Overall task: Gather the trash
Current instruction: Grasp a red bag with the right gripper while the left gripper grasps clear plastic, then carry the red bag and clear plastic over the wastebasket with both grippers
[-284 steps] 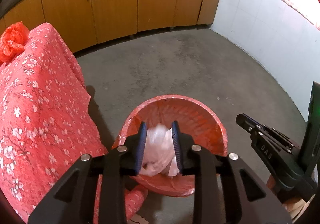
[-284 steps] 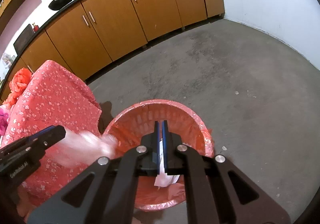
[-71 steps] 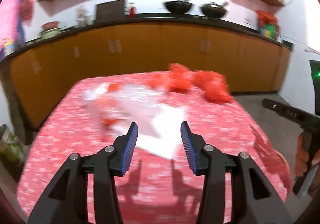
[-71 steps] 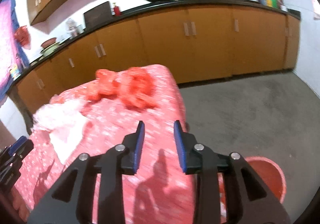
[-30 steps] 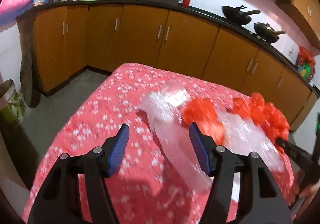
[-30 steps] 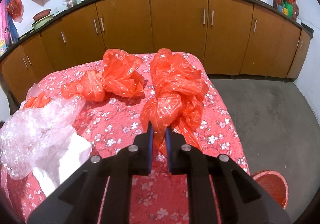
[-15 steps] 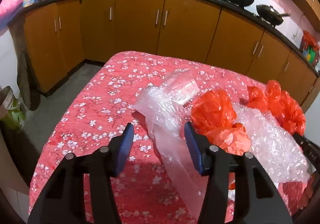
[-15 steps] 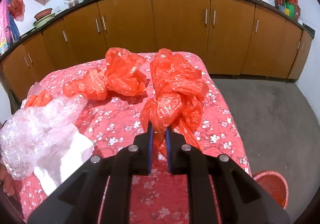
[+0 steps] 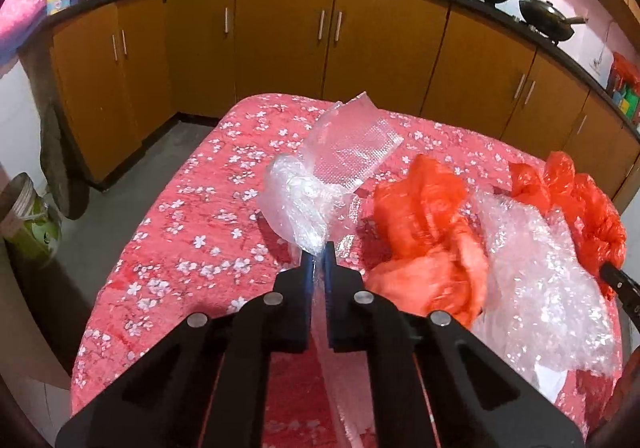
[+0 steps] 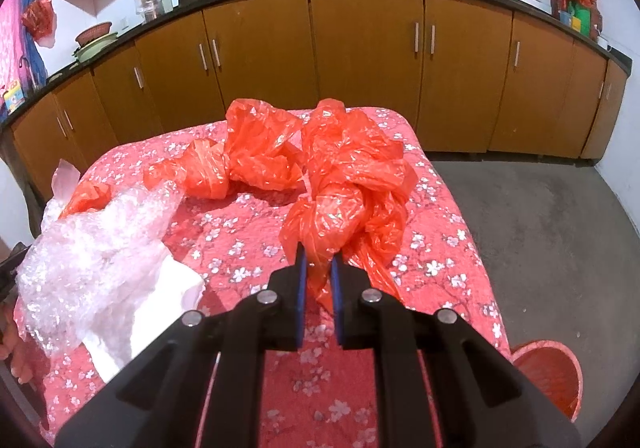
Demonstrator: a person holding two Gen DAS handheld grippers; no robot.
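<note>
My left gripper [image 9: 318,253] is shut on a clear bubble-wrap sheet [image 9: 320,184] lying on the red flowered tablecloth [image 9: 192,232]. My right gripper [image 10: 318,262] is shut on a crumpled orange plastic bag [image 10: 352,188] near the table's right edge. A second orange bag [image 10: 248,160] lies further back. A big bubble-wrap bundle [image 10: 96,244] with white paper [image 10: 160,296] lies at the left. In the left wrist view an orange bag [image 9: 424,232] and that bundle [image 9: 540,272] lie right of my fingers.
A red-lined trash bin [image 10: 548,376] stands on the grey floor right of the table. Brown cabinets [image 10: 360,60] run along the back wall with woks on the counter. A jar [image 9: 24,220] stands on the floor at the left.
My left gripper has closed from wide open onto the clear bubble-wrap sheet. My right gripper stays shut on the orange bag, hardly moved.
</note>
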